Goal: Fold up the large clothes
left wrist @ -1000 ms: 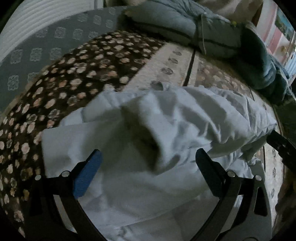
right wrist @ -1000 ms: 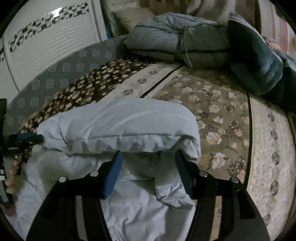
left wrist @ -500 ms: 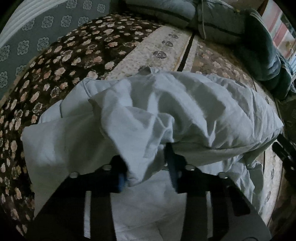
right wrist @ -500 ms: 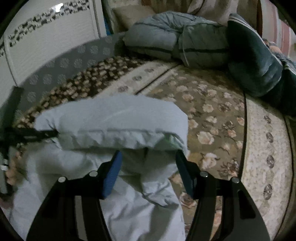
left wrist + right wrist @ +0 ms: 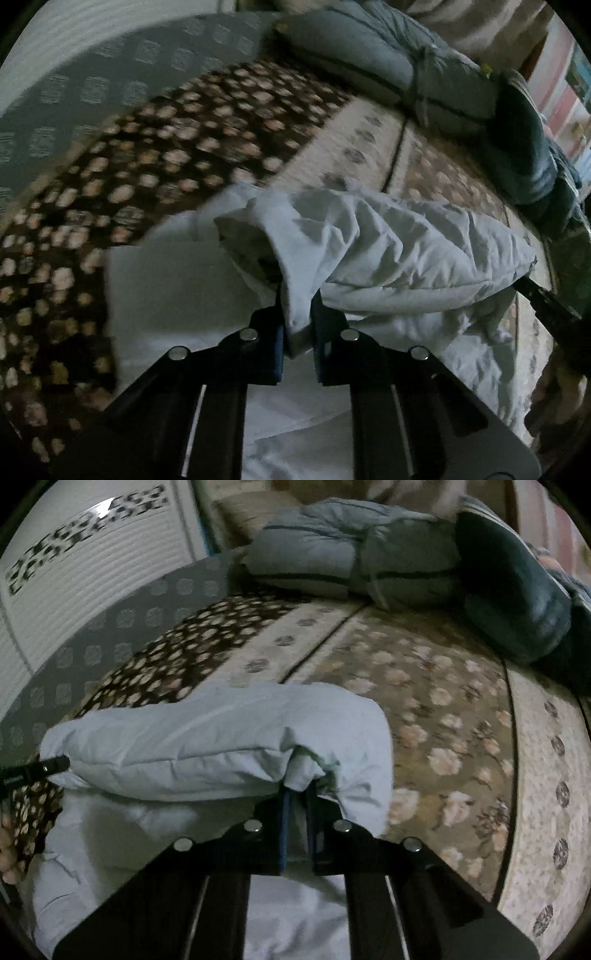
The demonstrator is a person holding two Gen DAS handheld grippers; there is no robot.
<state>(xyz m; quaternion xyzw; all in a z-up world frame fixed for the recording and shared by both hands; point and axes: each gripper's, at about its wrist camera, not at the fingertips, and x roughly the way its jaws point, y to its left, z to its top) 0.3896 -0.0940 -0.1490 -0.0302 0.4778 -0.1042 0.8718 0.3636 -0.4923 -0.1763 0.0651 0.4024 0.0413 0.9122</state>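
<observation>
A large pale blue garment (image 5: 388,243) lies rumpled on a flowered bedspread (image 5: 184,147). It also shows in the right wrist view (image 5: 207,738), with its upper layer raised in a long fold. My left gripper (image 5: 297,317) is shut on the fold's left end. My right gripper (image 5: 297,797) is shut on the fold's right end. The right gripper's tip shows at the right of the left wrist view (image 5: 546,299). The left gripper's tip shows at the left of the right wrist view (image 5: 33,771).
Grey-blue pillows (image 5: 332,565) and a dark teal cushion (image 5: 513,590) lie at the far end of the bed. A white slatted panel (image 5: 74,590) and a grey patterned sheet (image 5: 110,635) run along the left. The bedspread's flowered part (image 5: 461,720) spreads to the right.
Both grippers have closed on the garment's folded edge, the left first, then the right. The fold is now held up at both ends.
</observation>
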